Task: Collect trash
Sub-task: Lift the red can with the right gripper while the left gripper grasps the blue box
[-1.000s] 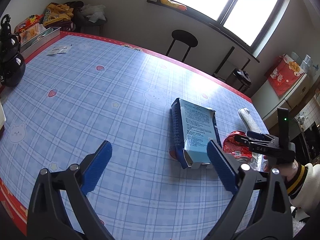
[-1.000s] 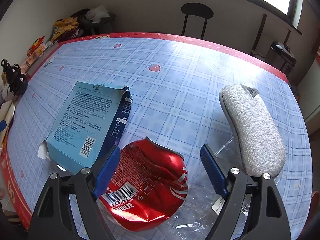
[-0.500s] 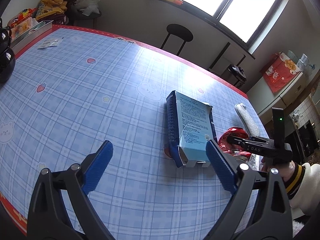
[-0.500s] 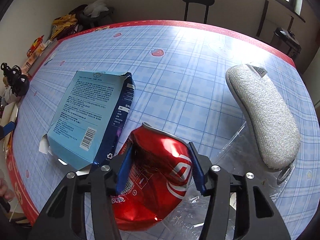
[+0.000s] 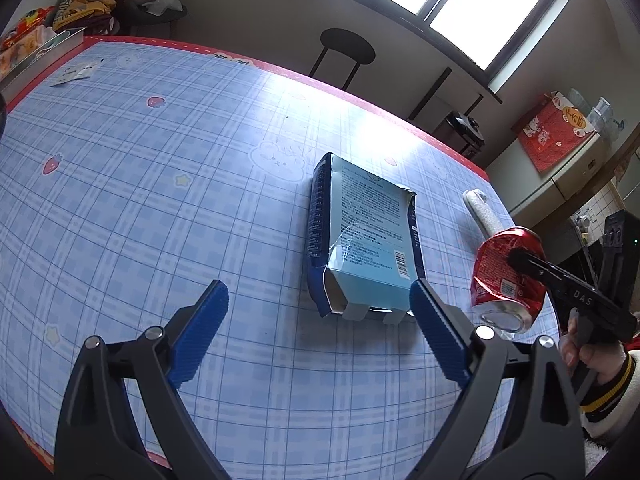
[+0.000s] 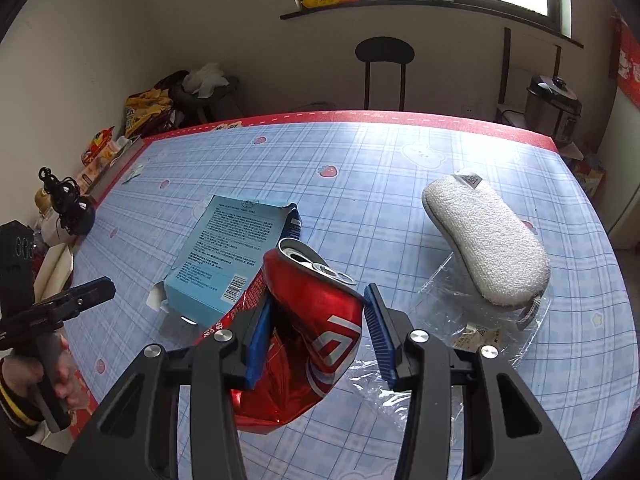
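My right gripper (image 6: 318, 328) is shut on a crushed red soda can (image 6: 316, 320) and holds it lifted above the table; the can also shows in the left wrist view (image 5: 506, 276), off the table. A torn light-blue cardboard box (image 5: 366, 240) lies flat on the blue checked tablecloth, also seen in the right wrist view (image 6: 236, 252) just left of the can. My left gripper (image 5: 318, 332) is open and empty, just in front of the box's torn near end. A clear plastic wrapper (image 6: 472, 320) lies under a white fuzzy pad (image 6: 486, 248).
A black bottle (image 6: 74, 212) and snack packets (image 6: 100, 152) stand at the table's left edge. A small paper scrap (image 5: 76, 74) lies at the far left. A black stool (image 5: 346, 50) stands beyond the table's red edge (image 5: 256, 66).
My right gripper closed on the red can and lifted it off the table. My left gripper moved a little closer to the box, still open.
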{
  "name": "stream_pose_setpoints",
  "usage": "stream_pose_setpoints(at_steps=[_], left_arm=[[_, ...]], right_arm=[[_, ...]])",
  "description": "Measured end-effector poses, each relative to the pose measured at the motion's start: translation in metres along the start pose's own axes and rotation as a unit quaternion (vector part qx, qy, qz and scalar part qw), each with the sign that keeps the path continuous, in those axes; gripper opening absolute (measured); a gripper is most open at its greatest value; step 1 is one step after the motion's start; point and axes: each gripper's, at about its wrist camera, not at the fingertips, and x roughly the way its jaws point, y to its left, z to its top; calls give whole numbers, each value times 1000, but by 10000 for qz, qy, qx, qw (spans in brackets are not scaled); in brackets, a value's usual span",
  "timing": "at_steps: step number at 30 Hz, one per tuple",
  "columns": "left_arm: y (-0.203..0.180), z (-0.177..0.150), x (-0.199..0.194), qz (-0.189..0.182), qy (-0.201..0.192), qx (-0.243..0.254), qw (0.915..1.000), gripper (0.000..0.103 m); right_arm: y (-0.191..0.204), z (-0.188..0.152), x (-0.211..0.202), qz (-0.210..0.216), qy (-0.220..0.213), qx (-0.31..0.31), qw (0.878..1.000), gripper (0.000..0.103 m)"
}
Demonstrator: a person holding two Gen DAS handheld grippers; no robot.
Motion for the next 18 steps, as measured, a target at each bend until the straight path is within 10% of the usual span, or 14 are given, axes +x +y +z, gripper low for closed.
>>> stream_pose_setpoints(at_steps=[18], left_arm=[[9, -2, 72, -313, 414, -717, 9961, 56]], right_arm=[[-35, -32, -56, -477, -210, 554, 9971, 44]])
